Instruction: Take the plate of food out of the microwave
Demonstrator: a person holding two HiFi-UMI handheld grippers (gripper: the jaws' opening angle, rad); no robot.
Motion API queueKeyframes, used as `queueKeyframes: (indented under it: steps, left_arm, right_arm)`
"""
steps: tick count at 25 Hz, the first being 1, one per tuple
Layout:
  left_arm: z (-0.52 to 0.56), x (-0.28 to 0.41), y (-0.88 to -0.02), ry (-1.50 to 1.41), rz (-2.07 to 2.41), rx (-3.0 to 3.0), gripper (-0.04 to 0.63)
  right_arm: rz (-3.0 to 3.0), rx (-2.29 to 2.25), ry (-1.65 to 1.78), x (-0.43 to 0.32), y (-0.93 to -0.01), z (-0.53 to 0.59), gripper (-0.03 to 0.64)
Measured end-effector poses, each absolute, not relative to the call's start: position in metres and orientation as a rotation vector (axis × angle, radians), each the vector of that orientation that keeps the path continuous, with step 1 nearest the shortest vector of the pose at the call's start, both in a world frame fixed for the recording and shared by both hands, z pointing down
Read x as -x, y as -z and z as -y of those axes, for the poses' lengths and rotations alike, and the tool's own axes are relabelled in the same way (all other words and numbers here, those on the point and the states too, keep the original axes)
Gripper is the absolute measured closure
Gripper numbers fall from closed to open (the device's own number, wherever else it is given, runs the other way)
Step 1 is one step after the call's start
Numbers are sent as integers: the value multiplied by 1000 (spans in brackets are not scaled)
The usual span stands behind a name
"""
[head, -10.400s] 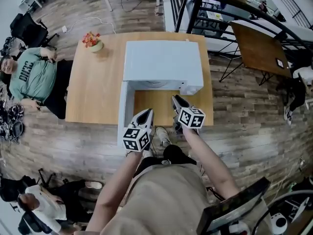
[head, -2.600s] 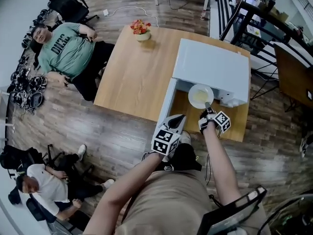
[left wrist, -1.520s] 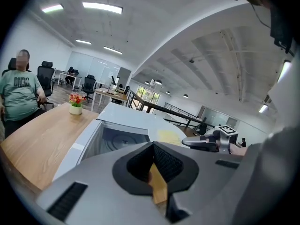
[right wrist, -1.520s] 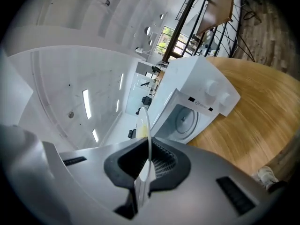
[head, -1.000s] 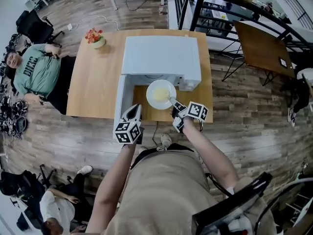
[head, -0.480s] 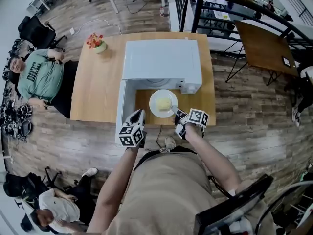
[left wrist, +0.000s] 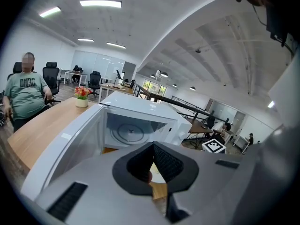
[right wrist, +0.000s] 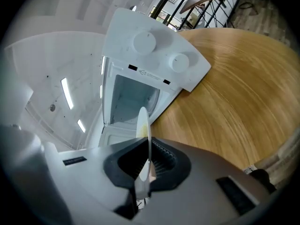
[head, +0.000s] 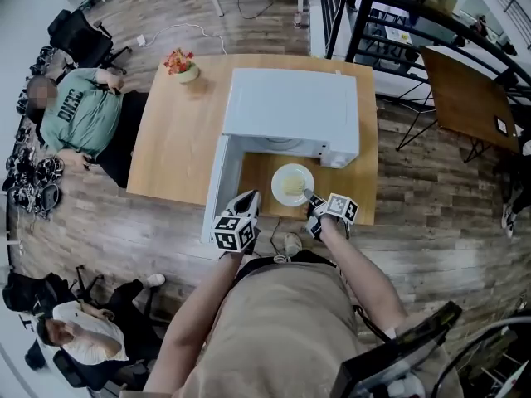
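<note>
The white plate (head: 292,184) with yellow food is outside the white microwave (head: 290,110), low over the wooden table (head: 178,139) in front of the open cavity. My right gripper (head: 314,199) is shut on the plate's near rim. In the right gripper view the plate (right wrist: 143,121) shows edge-on between the right gripper's (right wrist: 148,149) pads. I cannot tell whether the plate rests on the table. My left gripper (head: 246,199) hovers by the open door (head: 217,185), shut and holding nothing. The left gripper view shows the left gripper (left wrist: 152,145) facing the cavity and its glass turntable (left wrist: 130,132).
A small flower pot (head: 184,66) stands at the table's far left corner. A seated person (head: 79,118) is just left of the table. The table's near edge (head: 332,220) runs right below the plate. A dark railing (head: 390,23) and another table (head: 469,98) lie beyond on the right.
The right gripper has brought the plate down and nearer to the table's front edge, away from the cavity. The left gripper has stayed by the door.
</note>
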State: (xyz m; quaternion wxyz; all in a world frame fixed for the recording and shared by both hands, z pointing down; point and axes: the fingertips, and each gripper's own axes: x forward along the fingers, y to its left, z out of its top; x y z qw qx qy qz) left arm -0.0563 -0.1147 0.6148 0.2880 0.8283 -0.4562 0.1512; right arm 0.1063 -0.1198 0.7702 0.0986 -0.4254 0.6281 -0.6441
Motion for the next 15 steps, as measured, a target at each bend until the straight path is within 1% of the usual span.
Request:
queueKeyframes:
  steps: [8, 15]
  left_arm:
    - [111, 60, -624, -438, 1232, -2188, 591]
    - [107, 68, -626, -436, 1258, -2155, 591]
  right_arm:
    - [-1850, 1309, 1989, -108, -825, 129, 603]
    - [-1805, 1329, 2054, -105, -856, 134, 601]
